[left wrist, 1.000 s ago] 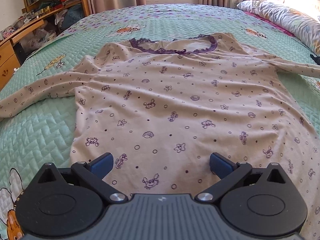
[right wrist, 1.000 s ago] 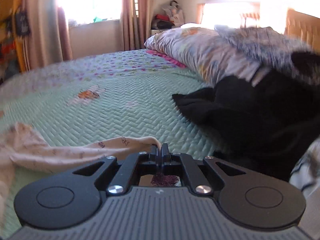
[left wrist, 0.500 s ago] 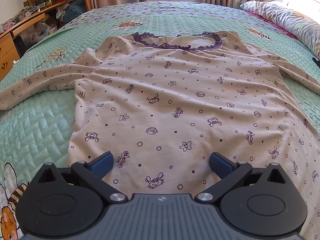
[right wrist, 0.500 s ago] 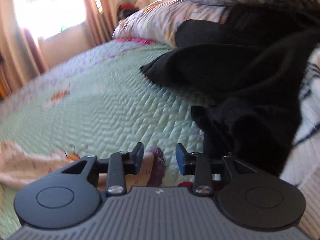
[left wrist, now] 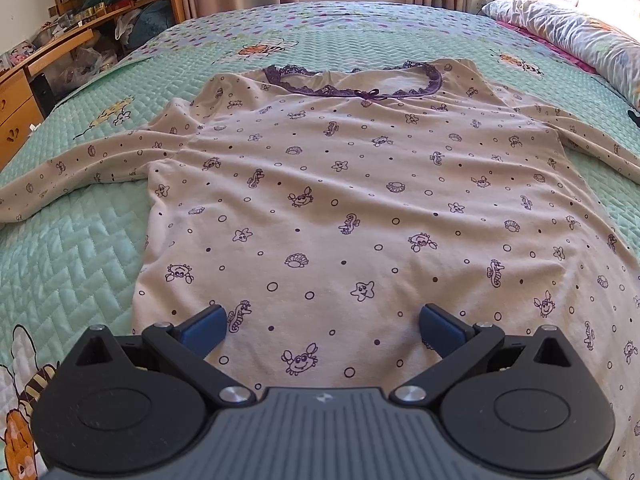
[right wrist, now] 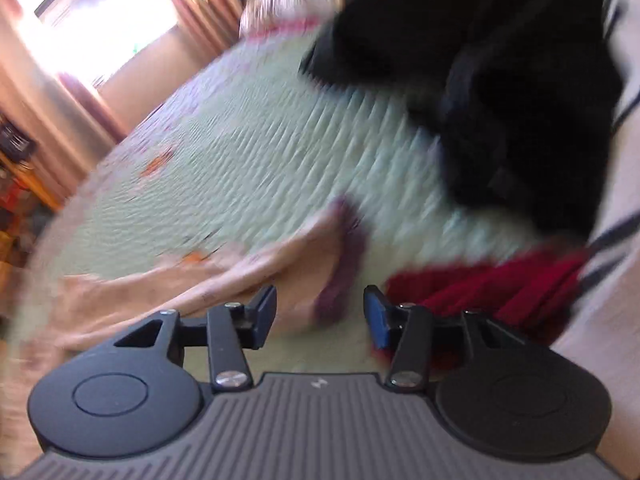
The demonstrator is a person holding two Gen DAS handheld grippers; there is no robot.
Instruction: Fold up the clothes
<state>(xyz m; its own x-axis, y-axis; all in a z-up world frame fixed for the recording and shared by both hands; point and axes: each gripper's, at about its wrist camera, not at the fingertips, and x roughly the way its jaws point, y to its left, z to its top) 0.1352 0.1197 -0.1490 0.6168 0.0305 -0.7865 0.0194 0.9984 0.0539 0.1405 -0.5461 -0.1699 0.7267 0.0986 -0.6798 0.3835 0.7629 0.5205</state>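
Soft printed nightshirt (left wrist: 340,200) lies flat on quilted bedspread (left wrist: 72,260).

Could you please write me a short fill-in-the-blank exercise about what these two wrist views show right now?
1. The nightshirt lies spread flat on the ____ quilted bedspread.
2. The lace neckline is ____ in colour.
3. The left gripper hovers over the hem with its jaws ____.
4. Beside the sleeve cuff near the right gripper lies a ____ garment.

Missing words: green; purple; open; red

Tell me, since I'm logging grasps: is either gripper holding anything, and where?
Nothing. The left gripper is open over the nightshirt hem; the right gripper is open by its sleeve cuff.
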